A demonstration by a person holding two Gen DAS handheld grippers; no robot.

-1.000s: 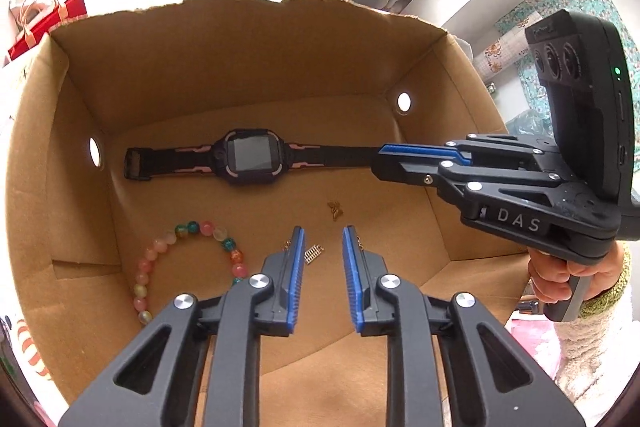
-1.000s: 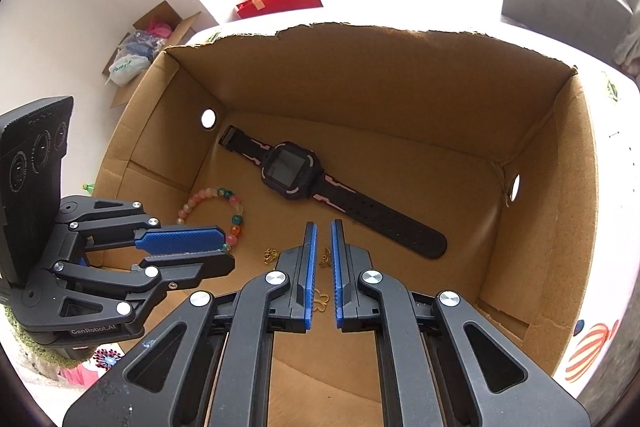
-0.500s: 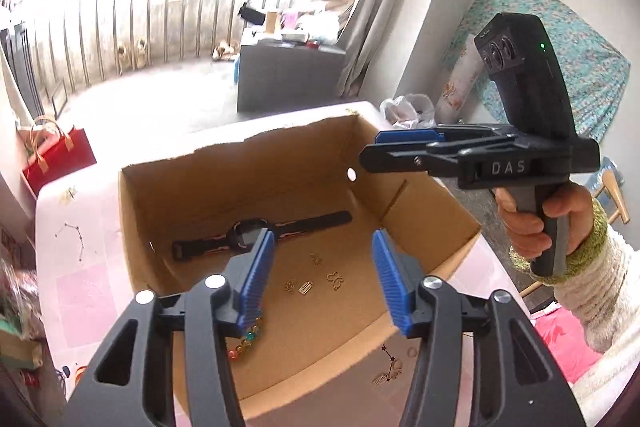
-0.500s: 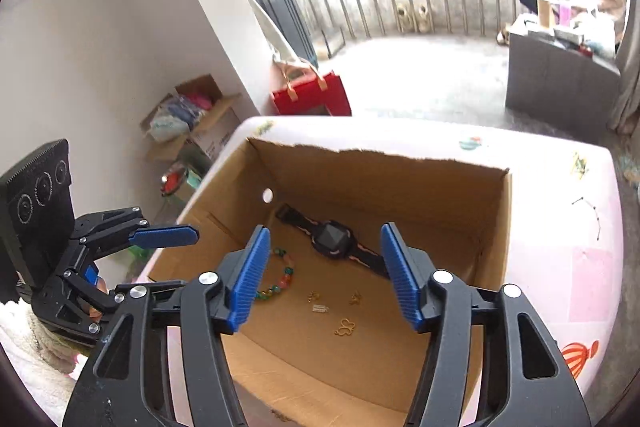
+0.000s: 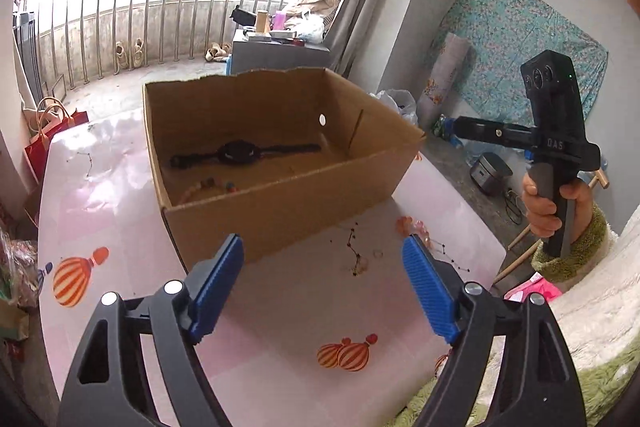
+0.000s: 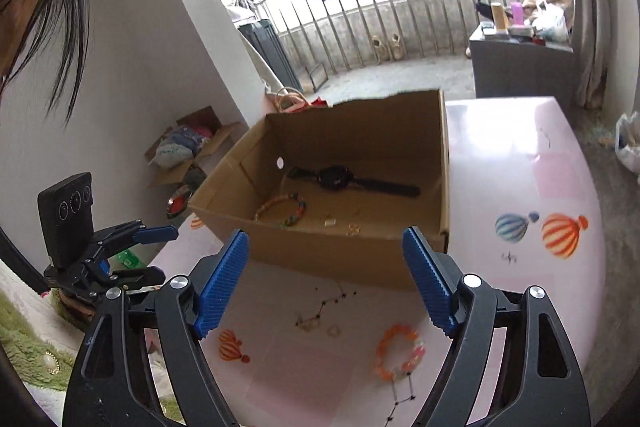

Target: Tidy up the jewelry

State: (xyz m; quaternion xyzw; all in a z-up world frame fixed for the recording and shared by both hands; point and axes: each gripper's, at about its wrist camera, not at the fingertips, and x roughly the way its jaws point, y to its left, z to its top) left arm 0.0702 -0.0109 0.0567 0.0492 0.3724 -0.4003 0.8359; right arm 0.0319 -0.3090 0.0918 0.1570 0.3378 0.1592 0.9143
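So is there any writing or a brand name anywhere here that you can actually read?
"DAS": pale letters on the black body of the right claw, as the left wrist view shows it.
No lettering shows on the left claw in the right wrist view.
Cardboard box: no print visible.
Table cover: only balloon pictures and star-line drawings, no words.
Nothing else is readable.

Black watch (image 6: 352, 182) flat in box w/ bead bracelet (image 6: 282, 209); orange bracelet (image 6: 399, 351) on table outside.
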